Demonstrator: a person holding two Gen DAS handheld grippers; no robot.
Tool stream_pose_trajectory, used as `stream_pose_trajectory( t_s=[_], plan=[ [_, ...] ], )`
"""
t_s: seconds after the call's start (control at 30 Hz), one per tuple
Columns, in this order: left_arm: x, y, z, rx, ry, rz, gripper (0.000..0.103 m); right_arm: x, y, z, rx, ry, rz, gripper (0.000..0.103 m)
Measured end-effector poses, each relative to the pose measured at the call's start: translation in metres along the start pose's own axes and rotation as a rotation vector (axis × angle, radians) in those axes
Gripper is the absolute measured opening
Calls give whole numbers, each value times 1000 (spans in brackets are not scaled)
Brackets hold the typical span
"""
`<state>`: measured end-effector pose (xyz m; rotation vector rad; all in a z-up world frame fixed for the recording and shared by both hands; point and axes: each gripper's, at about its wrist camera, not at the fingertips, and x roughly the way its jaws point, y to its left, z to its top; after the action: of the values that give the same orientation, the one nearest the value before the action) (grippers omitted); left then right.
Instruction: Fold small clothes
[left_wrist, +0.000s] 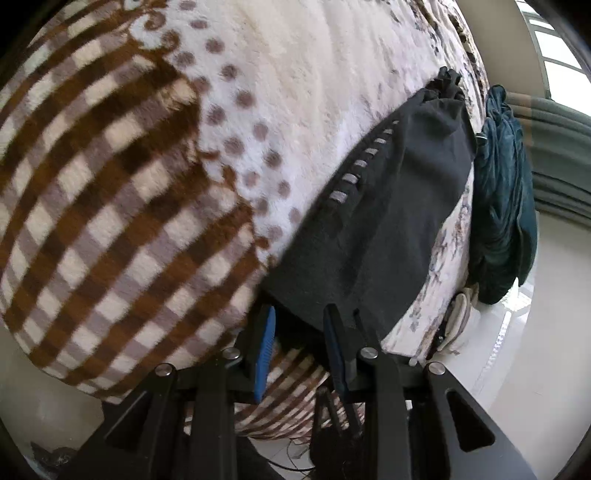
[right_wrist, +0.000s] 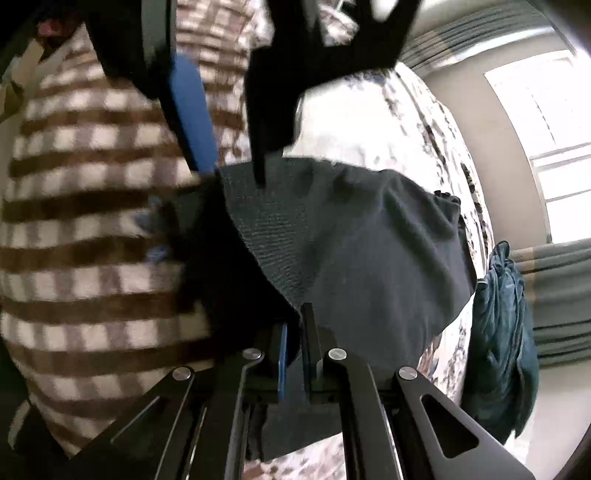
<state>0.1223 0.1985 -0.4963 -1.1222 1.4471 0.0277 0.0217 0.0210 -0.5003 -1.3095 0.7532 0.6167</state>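
Fold barely begun: dark garment (left_wrist: 388, 206) lies mostly flat on the patterned blanket (left_wrist: 110, 177), right gripper (right_wrist: 293, 325) clenched on its near hem, left gripper (left_wrist: 299, 314) spread apart at the near edge, folding still ahead.

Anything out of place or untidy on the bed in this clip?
Mostly no. The dark garment lies stretched on the fleece blanket, with the right claw shut on its near edge. Its far end is bunched rather than flat, and a teal cloth hangs crumpled off the bed's far side.
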Motion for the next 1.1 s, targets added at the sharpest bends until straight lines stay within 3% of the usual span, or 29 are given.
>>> stream_pose_trajectory(
  t_s=[0.13,0.23,0.37,0.43,0.53,0.63,0.97,1.1],
  plan=[
    [0,11,2,-31,9,-8,24,0,-15,-4,100,-38,55,3],
    [3,13,2,-52,13,-74,24,-15,-24,-14,159,-99,53,3],
    [9,11,3,-78,9,-157,27,-23,-28,-28,200,-103,74,3],
    [10,9,3,-85,-8,-192,41,-24,-29,-31,222,-94,83,3],
    [10,7,5,-90,-41,-212,51,-28,-34,-34,266,-90,92,3],
    [19,5,8,-89,-25,-193,53,-35,-41,-32,310,-103,97,3],
    [59,-23,16,83,39,-22,54,-37,-47,-30,332,-106,109,3],
    [55,-27,13,128,-21,-26,47,-36,-45,-29,337,-96,110,3]
  ],
)
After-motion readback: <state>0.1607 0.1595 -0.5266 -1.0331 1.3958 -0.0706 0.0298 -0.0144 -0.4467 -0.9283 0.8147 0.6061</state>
